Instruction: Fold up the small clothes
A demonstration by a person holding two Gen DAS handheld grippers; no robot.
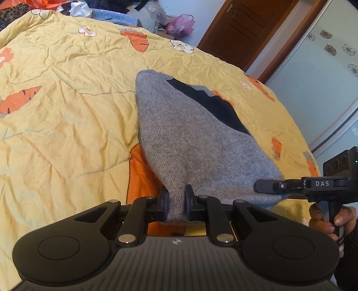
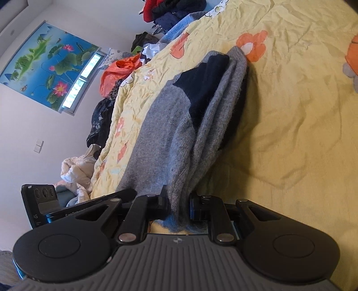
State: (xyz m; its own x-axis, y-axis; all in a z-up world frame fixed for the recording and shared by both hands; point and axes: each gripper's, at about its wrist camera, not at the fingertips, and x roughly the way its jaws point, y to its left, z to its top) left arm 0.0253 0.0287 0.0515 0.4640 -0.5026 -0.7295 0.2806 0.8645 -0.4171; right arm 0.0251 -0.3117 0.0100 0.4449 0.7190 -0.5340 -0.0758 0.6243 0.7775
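A small grey knit sweater (image 1: 197,143) with a dark navy patch (image 1: 214,105) hangs stretched over the yellow carrot-print quilt (image 1: 67,112). My left gripper (image 1: 176,201) is shut on its near edge. My right gripper (image 1: 266,188) enters from the right in the left wrist view and pinches the sweater's other near corner. In the right wrist view the right gripper (image 2: 179,206) is shut on the bunched grey sweater (image 2: 170,134), whose navy patch (image 2: 205,85) shows in a fold. The far end rests on the quilt (image 2: 290,112).
Piles of clothes and bags lie beyond the bed's far edge: an orange plastic bag (image 2: 118,71), a pink bag (image 1: 181,23), dark garments (image 2: 174,11). A brown door (image 1: 237,29) stands at the back right. The left gripper's body (image 2: 42,201) shows at the left.
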